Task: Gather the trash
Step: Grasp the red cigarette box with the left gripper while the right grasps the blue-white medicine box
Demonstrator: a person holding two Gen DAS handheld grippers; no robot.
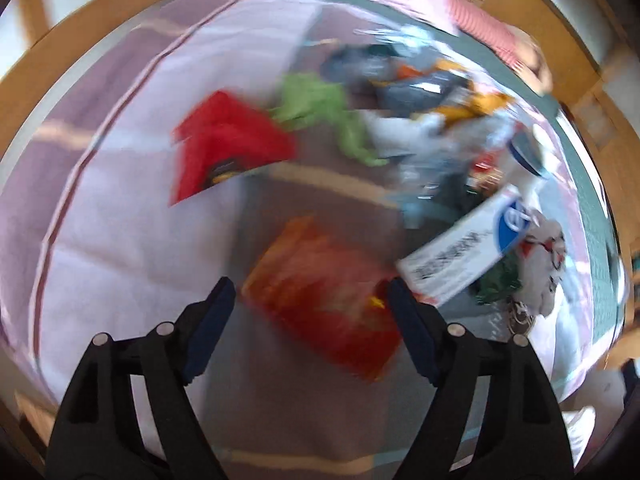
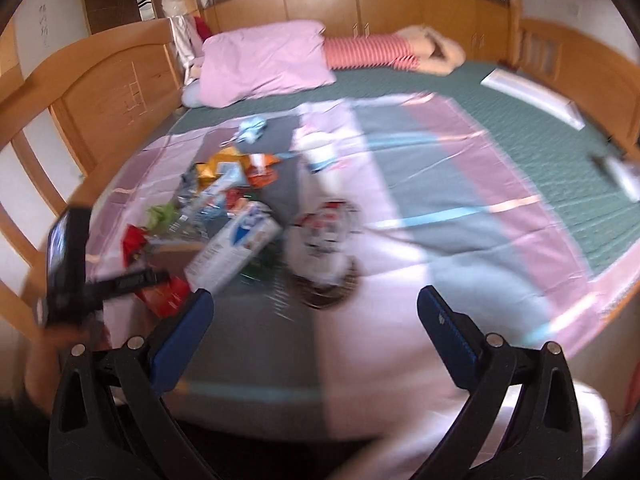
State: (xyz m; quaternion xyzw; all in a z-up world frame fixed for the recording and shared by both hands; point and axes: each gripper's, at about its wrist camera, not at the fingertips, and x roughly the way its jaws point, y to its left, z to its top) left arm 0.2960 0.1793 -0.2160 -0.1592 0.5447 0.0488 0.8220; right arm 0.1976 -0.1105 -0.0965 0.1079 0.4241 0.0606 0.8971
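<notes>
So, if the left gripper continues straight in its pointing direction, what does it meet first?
Most likely the red-orange snack wrapper, lying on the bed sheet between the open left gripper tips. Blur makes depth uncertain.

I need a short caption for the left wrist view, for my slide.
Open left gripper above an orange-red wrapper among trash scattered on a pink sheet.

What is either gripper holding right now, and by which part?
Nothing. The left gripper stands open above the orange-red wrapper, pads not pressing it. The right gripper is open over bare sheet.
</notes>
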